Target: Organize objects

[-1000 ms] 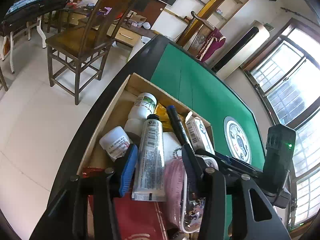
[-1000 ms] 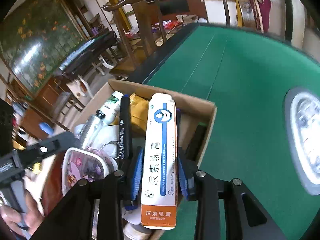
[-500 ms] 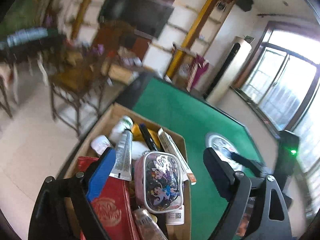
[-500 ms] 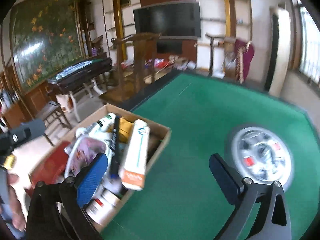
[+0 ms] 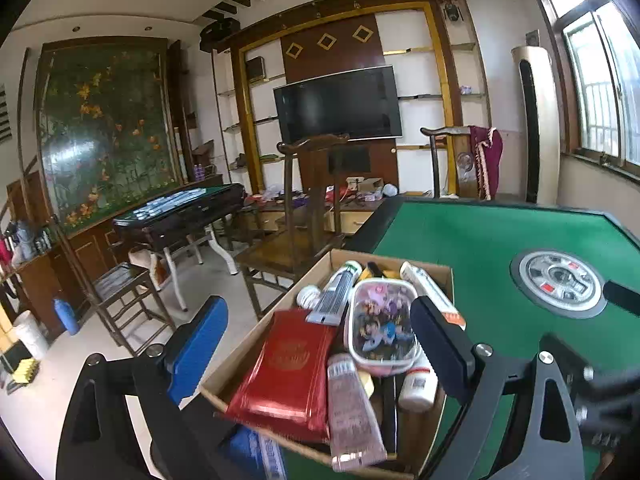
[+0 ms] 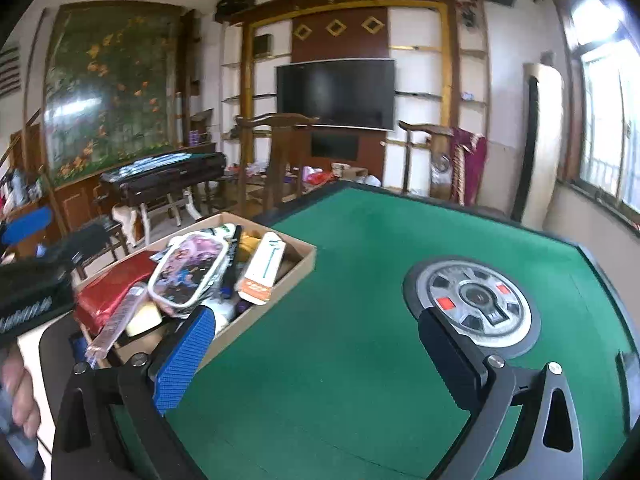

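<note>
A cardboard box sits at the left edge of the green table, packed with items: a red packet, a pink cartoon pouch, a silver tube, a white-and-orange carton and a pink tube. My left gripper is open and empty, above the box's near end. My right gripper is open and empty over the green felt, right of the box. The carton lies along the box's right side.
A round metal hub is set in the table centre. Wooden chairs stand beyond the table's left edge, with a dark second table further off. A television hangs on the back wall.
Both grippers opened, let go of the silver tube and the white-and-orange carton into the box, and pulled back and up. The view now takes in the whole room.
</note>
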Available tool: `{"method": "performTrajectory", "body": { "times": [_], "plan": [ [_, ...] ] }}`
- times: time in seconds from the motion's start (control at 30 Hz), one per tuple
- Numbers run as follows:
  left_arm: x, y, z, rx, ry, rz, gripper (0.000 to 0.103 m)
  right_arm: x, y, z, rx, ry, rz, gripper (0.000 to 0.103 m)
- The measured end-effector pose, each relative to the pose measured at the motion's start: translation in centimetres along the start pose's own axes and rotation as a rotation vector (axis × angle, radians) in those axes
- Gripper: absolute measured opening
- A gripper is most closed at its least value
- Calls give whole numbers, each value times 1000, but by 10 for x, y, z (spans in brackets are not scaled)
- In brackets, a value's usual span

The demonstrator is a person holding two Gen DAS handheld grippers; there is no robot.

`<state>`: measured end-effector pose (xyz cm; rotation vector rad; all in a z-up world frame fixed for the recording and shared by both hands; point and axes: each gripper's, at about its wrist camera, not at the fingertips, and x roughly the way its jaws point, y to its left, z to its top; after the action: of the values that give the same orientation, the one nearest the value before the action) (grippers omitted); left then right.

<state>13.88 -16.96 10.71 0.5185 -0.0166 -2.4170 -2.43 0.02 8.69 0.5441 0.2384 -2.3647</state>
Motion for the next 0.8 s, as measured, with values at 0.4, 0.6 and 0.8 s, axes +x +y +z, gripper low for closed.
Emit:
{"method": "performTrajectory", "body": {
  "times": [0.4,0.6,0.8],
  "plan": [
    [8,20,-28,-50,96,-73,92,4,6,-8,-24,-5,12,103],
    [17,30,-35,-73,120,-49,92,8,7,-9,-26,10,19,103],
    [15,34,-37,-73,112,-27,92,10,8,-11,-35,11,16,103]
  ]
}}
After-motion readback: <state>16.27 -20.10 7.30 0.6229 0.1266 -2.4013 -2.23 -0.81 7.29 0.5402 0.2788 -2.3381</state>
